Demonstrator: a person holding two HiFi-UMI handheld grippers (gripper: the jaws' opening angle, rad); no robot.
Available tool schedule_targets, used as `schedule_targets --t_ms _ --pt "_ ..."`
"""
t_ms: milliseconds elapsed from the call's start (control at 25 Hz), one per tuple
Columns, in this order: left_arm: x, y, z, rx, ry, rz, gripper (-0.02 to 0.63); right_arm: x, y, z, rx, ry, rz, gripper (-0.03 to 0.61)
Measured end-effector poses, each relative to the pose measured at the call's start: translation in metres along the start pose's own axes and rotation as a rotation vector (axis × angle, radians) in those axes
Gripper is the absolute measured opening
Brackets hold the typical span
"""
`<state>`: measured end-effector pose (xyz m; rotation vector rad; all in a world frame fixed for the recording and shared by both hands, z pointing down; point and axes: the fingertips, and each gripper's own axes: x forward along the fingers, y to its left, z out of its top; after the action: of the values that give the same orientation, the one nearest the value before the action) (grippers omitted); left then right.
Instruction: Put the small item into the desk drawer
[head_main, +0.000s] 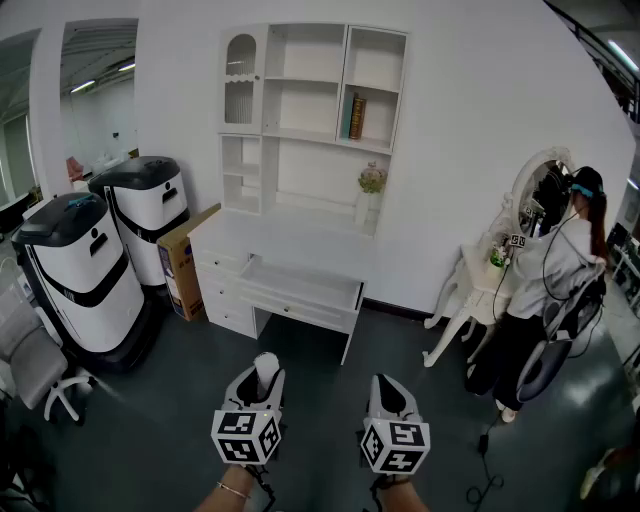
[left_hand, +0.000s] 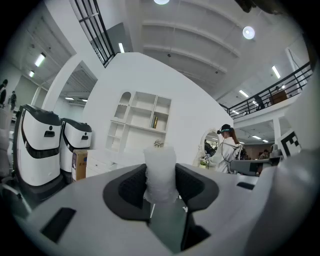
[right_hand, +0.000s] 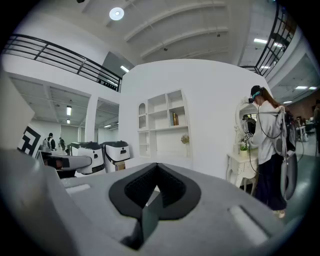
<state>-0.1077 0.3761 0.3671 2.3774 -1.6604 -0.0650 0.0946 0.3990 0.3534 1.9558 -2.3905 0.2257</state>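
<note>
Big white room, white bench (head_main: 290, 238) against the wall, drawer (head_main: 300, 286) pulled open. Our left gripper (head_main: 265, 380) has its fingers pinching the small white item (left_hand: 160, 170) (foam, maybe?). Right gripper (right_hand: 157, 182) fingers are closed, empty. We're mid-carry: next, walk up and drop it in.

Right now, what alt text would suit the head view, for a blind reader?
The left tool grips a small white item and the right tool is shut and empty, both aimed at a white desk whose middle drawer stands open. Two white-and-black machines stand left of it; a person stands at right.
</note>
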Motion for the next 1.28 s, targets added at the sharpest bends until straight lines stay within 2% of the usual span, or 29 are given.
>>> schedule_targets --t_ms 400,1000,1280 --pt "0.001 0.011 -0.002 -0.018 0.002 -0.005 0.158 0.002 0.010 0.001 0.000 -0.037 -0.004 0.005" --pt "-0.004 0.045 -0.002 0.006 0.025 -0.062 0.158 0.011 0.039 -0.007 0.018 -0.026 -0.075 0.005" --pt "-0.001 0.061 -0.011 -0.019 0.041 -0.062 0.158 0.024 0.046 -0.017 0.029 0.005 -0.080 0.005"
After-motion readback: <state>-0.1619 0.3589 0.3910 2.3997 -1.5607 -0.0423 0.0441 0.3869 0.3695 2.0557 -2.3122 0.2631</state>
